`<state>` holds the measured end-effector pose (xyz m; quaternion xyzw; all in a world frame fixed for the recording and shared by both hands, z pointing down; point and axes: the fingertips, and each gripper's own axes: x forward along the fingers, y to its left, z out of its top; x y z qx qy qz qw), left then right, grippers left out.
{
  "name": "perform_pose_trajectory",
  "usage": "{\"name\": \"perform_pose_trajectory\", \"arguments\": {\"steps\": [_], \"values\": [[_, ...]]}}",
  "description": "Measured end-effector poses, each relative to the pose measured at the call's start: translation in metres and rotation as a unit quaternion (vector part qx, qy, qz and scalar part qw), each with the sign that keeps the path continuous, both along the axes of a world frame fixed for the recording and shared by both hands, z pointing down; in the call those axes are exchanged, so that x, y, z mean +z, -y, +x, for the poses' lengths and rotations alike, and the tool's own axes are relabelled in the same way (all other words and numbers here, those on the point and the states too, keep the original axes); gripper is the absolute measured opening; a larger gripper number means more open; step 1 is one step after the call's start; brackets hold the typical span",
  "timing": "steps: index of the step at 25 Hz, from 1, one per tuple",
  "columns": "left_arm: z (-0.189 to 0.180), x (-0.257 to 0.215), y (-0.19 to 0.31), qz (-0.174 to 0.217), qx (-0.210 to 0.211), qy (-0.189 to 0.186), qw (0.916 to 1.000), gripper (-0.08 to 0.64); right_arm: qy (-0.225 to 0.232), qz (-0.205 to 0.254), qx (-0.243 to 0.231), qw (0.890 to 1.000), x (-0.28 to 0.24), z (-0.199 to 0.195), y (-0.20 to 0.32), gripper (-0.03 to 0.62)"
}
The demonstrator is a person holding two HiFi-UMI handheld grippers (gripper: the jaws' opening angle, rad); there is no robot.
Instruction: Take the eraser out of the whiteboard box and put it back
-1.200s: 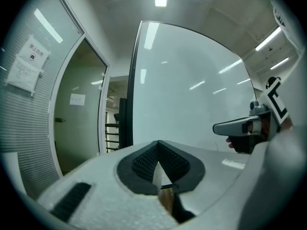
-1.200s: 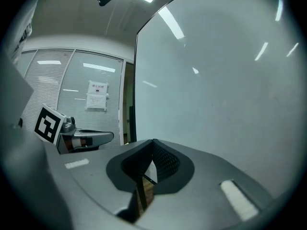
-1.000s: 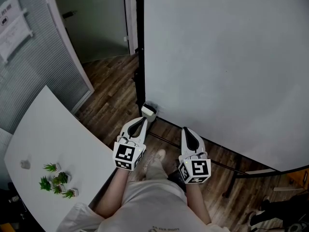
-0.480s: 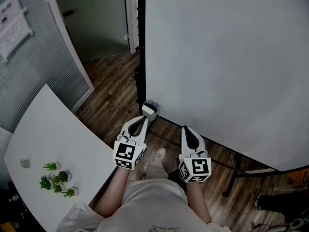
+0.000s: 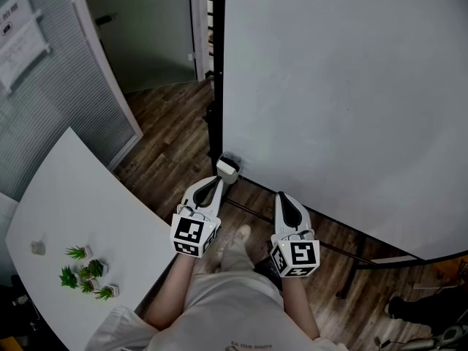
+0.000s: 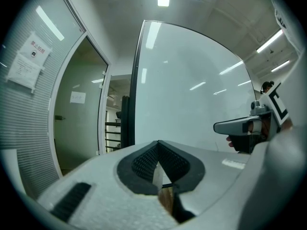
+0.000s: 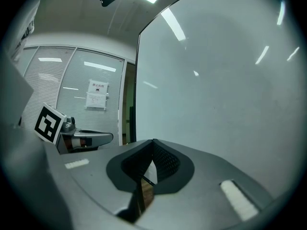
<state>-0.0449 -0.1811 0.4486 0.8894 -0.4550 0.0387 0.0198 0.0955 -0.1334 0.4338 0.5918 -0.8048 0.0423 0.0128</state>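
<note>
On your left, the white table carries a cluster of small green plants and, near them, a small grey object (too small to name); wooden floor lies below you.

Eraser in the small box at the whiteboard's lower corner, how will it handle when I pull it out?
Probably light: the eraser looks small beside the left gripper. Its pale top stands above the box, so it likely lifts out freely, though the fit is too small to judge. It looks blocky, so it should not roll.
</note>
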Motion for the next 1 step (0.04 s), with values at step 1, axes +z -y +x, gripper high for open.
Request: {"name": "perform_pose_trajectory", "arguments": {"steps": [1], "values": [[-0.0015,-0.0002,-0.0001,0.000,0.000,-0.001,1.0000,0.003,0.000,0.000,0.000,1.000,0.0000,-0.0008,-0.0003,0.011]]}}
